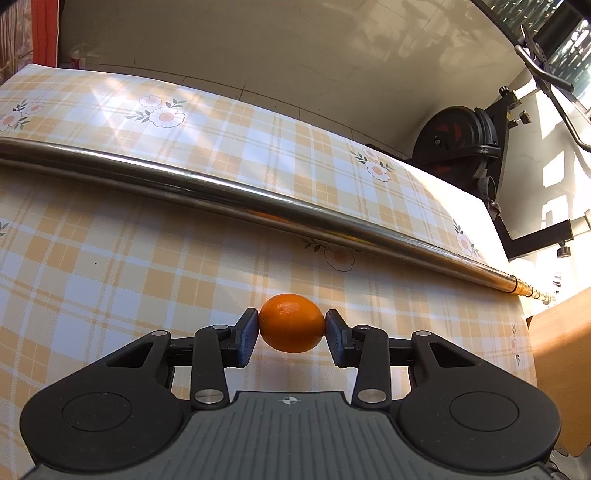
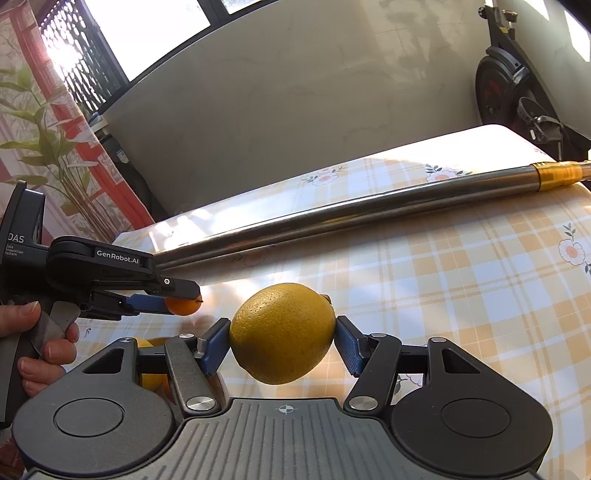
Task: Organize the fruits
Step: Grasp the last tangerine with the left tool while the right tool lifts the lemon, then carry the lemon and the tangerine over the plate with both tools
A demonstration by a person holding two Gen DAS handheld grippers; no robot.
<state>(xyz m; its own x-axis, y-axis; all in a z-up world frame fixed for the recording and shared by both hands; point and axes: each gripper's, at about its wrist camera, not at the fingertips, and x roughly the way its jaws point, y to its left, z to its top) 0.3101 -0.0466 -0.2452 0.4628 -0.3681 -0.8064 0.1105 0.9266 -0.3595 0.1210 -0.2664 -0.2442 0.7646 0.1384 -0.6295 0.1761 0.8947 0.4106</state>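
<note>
I have a small orange point(image 1: 291, 322) pinched end to end in my left gripper point(image 1: 291, 328) and a lemon point(image 2: 282, 332) clamped across its middle in the right gripper point(image 2: 282, 339), both lifted above the checked desk point(image 1: 110, 258). Both look firm, light and waxy-skinned, so I'd judge a gentle squeeze at the widest girth is safest against slipping.

You are in a home: a table under a plaid, flower-printed cloth point(image 1: 110, 266), an exercise bike point(image 1: 465, 140) at upper right, a patterned curtain point(image 2: 48, 147) and window point(image 2: 147, 29) at upper left.
</note>
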